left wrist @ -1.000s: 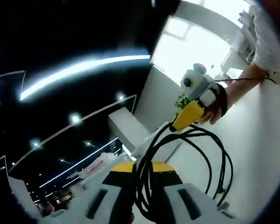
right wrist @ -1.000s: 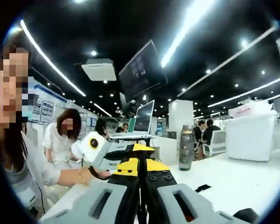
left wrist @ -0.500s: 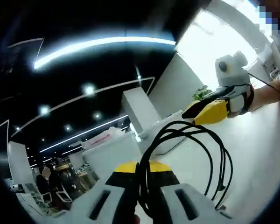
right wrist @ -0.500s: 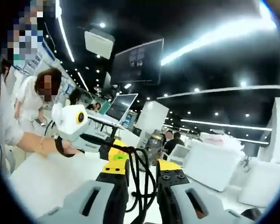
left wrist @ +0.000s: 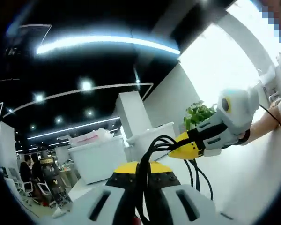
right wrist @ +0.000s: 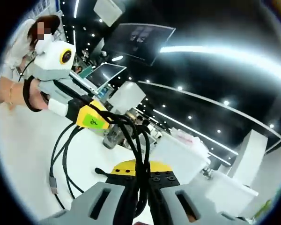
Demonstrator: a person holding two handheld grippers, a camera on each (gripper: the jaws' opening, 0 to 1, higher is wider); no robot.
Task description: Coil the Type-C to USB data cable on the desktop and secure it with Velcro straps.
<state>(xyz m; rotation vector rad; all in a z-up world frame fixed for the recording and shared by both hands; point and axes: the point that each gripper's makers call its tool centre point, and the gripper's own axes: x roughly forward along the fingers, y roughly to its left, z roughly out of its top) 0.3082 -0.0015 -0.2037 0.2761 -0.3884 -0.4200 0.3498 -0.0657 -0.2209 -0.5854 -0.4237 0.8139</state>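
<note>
Big bright room, white bench point(right wrist: 18, 154). Black cable point(right wrist: 65, 159) loops pinched by left gripper point(left wrist: 143, 187) and right gripper point(right wrist: 140, 187). Keep loops together, grip tight.

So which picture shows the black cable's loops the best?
The right gripper view. There the black cable hangs in open loops over the white desktop, one plug end dangling, bunched between both tongs. The left gripper view shows the strands running between the tongs, with loops mostly hidden behind them.
</note>
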